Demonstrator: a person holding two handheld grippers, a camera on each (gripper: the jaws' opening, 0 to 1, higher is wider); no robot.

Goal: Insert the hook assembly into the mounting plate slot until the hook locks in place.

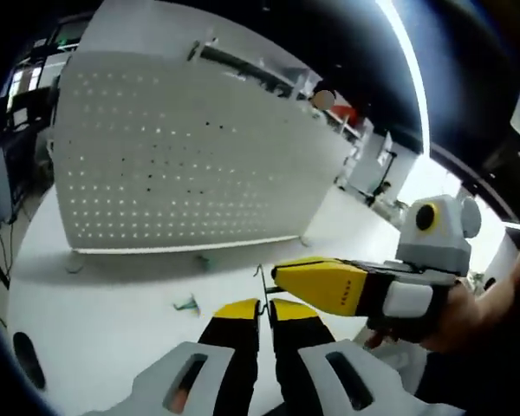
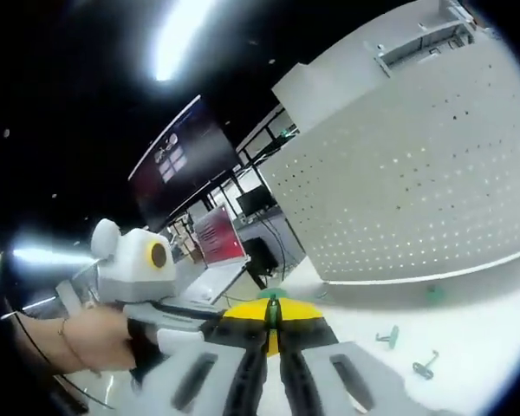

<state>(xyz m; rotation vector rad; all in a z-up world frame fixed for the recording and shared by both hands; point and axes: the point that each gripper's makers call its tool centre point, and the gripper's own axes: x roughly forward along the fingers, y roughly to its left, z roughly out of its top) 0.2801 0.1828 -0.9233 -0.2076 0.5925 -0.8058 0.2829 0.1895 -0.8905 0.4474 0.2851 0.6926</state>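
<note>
Left gripper (image 1: 264, 305): yellow-tipped jaws nearly closed, pinching a thin wire hook (image 1: 259, 286) whose bent upper end stands up just above the tips. Right gripper (image 1: 282, 277) enters the left gripper view from the right, its yellow tips lying just beside and touching or almost touching the same hook; a hand (image 1: 481, 316) grips its body. In the right gripper view, the right gripper (image 2: 274, 316) has its jaws drawn narrow on a small green-and-dark piece at the tips; what the piece is cannot be told. Largest item: white perforated mounting plate (image 1: 191, 156), upright on the white table (image 1: 104, 303), well apart from both sets of tips, also seen at (image 2: 416, 173). Smaller: two loose hook parts on the table, (image 2: 386, 334) and (image 2: 425, 366), near the plate's foot; one greenish part (image 1: 187, 303) lies left of the left tips.
</note>
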